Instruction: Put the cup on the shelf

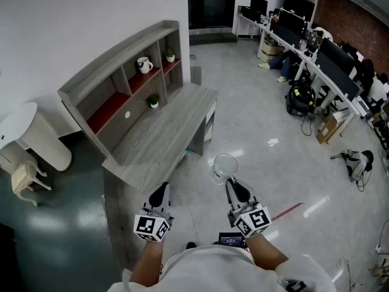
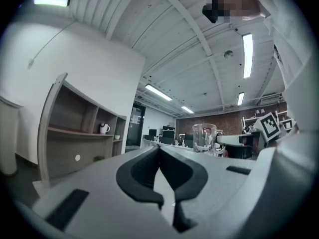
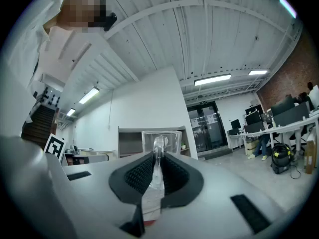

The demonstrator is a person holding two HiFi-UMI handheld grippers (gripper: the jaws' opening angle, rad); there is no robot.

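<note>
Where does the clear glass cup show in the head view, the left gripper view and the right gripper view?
Head view: glass cup just right of centre, at the tip of the right gripper.
Left gripper view: cup right of centre, standing above the grey gripper body.
Right gripper view: cup at centre, its handle clamped between the jaws.
Shared landmark: the grey shelf unit, left of the cup or behind it.
</note>
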